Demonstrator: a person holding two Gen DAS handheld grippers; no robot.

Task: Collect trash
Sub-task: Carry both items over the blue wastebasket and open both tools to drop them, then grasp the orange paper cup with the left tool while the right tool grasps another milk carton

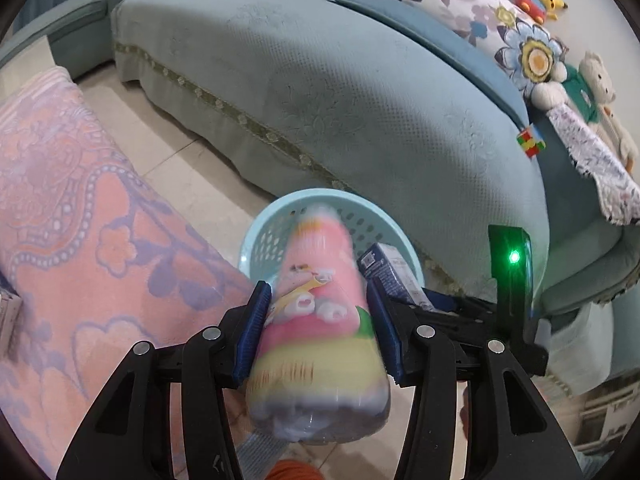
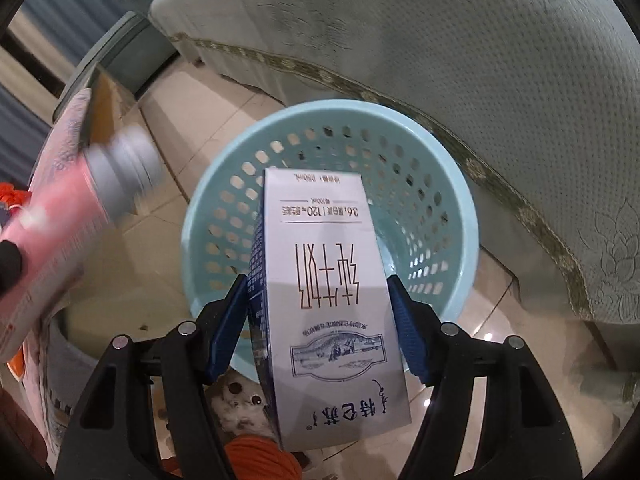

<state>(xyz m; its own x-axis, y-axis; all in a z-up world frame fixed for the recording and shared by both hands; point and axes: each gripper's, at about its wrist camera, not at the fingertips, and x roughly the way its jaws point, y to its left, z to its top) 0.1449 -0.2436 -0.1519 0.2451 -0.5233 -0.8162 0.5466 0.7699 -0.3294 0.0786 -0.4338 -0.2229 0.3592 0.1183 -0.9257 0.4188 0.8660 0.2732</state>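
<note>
pink bottle point(image 1: 320, 320) is being clamped by left tongs point(image 1: 316, 328) above blue basket point(image 1: 256, 236) | milk carton point(image 2: 328, 300) is being held by right tongs point(image 2: 320, 324) over basket point(image 2: 460, 200) | sofa point(image 1: 340, 92) is being seen just behind

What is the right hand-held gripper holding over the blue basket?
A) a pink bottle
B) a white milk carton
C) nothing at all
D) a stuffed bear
B: in the right wrist view the right hand-held gripper is shut on a white milk carton above the light blue basket; the pink bottle sits in the left hand-held gripper.
</note>
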